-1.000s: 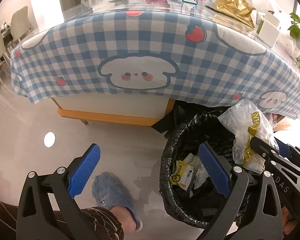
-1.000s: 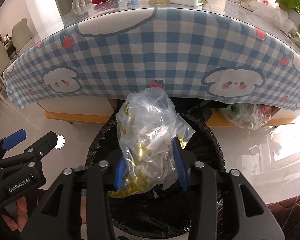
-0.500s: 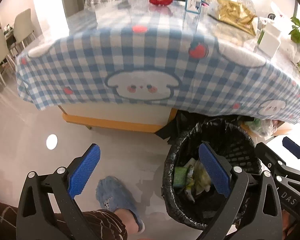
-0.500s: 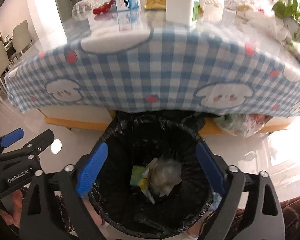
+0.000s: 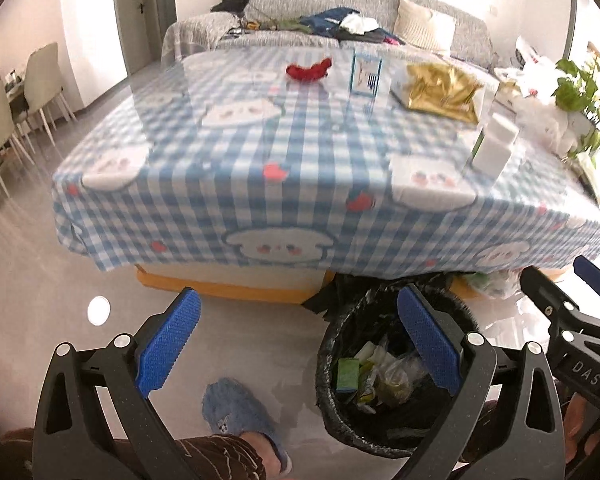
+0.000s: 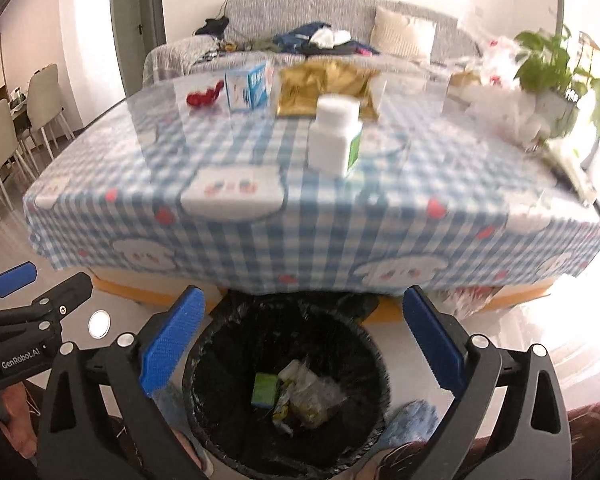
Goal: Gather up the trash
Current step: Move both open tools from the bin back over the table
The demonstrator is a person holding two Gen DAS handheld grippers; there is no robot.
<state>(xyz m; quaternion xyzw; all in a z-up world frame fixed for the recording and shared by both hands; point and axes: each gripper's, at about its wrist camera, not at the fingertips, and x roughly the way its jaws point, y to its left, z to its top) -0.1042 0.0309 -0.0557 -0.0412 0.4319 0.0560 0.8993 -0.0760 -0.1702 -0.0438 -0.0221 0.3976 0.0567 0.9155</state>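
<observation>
Left wrist view: left gripper (image 5: 298, 344) wide open, nothing between the blue pads (image 5: 168, 346). Below, a pale floor (image 5: 40, 272) and a blue slipper (image 5: 240, 412) on a foot. Near right, a bin (image 5: 328, 364) lined with a black bag, just in front of the table. Inside the bin, trash (image 5: 380, 376): a green packet, wrappers and a clear bag. Farther off, a table (image 5: 268, 152) under a blue checked cloth with white puppy faces. On the cloth, a red thing (image 5: 309, 70) at the far side, a small blue and white box (image 5: 366, 74) beside it, a gold bag (image 5: 440, 88) to the right, and a white bottle (image 5: 496, 144) nearer the right edge. At far right, the right gripper seen from the side.

Right wrist view: right gripper (image 6: 304, 348) just opened all the way, empty, blue pads (image 6: 436, 344) wide apart, straight above the bin (image 6: 204, 360). Clear bag (image 6: 316, 400) down in the bin with the green packet (image 6: 265, 390), touching no pad. White bottle (image 6: 334, 136) upright on the table (image 6: 260, 224), near the middle. Plant (image 6: 556, 68) at the far right. Left gripper at the left edge of the view.
</observation>
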